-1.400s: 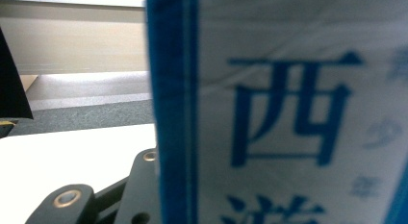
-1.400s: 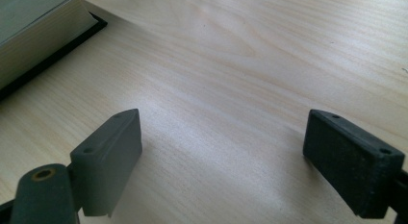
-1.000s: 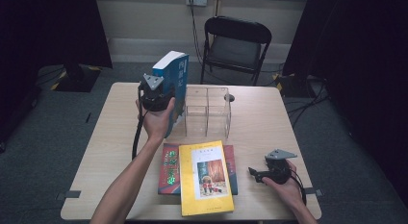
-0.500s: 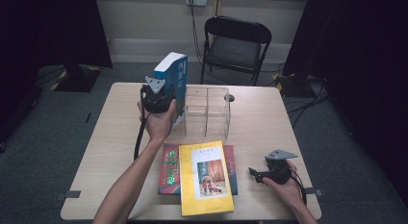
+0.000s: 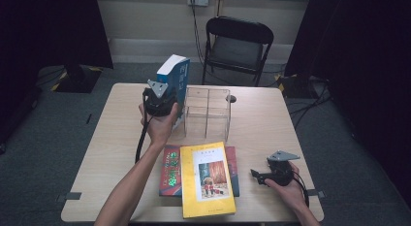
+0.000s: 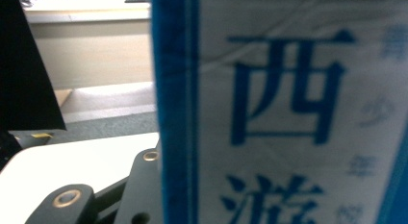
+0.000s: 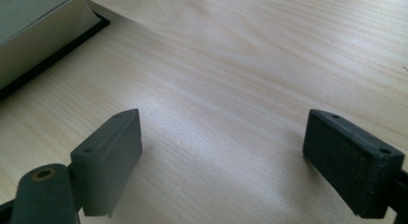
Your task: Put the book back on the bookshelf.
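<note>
Beside the clear organizer [image 5: 207, 114], left gripper [image 5: 165, 90] clamps blue book [image 5: 175, 85] upright for slotting; right gripper [image 5: 257, 176] rests open, empty.

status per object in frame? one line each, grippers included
blue book: upright, tilted, held at the left end of the organizer
left gripper: shut on blue book
clear organizer: upright, compartments empty
yellow book: flat, closed, on top of red book
red book: flat on table, partly covered
right gripper: open, empty, resting on table
folding chair: unfolded, unoccupied
</note>
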A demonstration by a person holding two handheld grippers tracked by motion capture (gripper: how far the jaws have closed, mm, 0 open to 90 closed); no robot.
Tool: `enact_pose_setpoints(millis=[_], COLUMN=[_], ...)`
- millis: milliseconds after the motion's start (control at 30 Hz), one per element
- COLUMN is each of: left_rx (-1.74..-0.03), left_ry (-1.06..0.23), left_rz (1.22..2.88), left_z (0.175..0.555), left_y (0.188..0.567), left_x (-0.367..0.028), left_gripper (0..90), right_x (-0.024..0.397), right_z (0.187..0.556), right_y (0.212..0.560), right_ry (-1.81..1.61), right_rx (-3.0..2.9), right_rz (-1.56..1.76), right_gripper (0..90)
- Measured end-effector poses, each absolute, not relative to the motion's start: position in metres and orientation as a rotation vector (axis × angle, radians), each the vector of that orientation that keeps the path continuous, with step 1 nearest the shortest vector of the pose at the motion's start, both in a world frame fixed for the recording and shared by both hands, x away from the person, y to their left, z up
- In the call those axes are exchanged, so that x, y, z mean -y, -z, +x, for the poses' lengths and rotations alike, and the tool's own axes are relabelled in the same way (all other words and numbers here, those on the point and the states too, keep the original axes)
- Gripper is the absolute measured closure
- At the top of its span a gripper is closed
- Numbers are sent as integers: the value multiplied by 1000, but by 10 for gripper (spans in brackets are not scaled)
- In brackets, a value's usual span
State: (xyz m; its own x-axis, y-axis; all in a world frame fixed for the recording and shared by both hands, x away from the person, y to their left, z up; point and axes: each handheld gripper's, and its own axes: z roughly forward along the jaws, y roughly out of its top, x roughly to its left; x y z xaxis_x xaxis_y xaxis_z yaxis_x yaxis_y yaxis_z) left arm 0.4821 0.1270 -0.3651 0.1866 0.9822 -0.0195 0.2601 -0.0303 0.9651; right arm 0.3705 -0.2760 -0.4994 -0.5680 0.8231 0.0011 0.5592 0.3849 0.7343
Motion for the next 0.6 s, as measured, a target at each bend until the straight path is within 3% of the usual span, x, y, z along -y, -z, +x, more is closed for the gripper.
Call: enact_pose_setpoints(millis=[300, 600], left_rx=[-1220, -1200], left_ry=[-904, -872], left_rz=[1470, 1498], left_z=[477, 461], left_y=[394, 397], left_x=[-129, -131], left_gripper=[617, 605], right_x=[276, 275], right_z=[370, 370], right_y=[500, 499], right_ry=[-998, -994], right_rx=[-2284, -2284], right_rz=[1200, 1200], right_gripper=[135, 135])
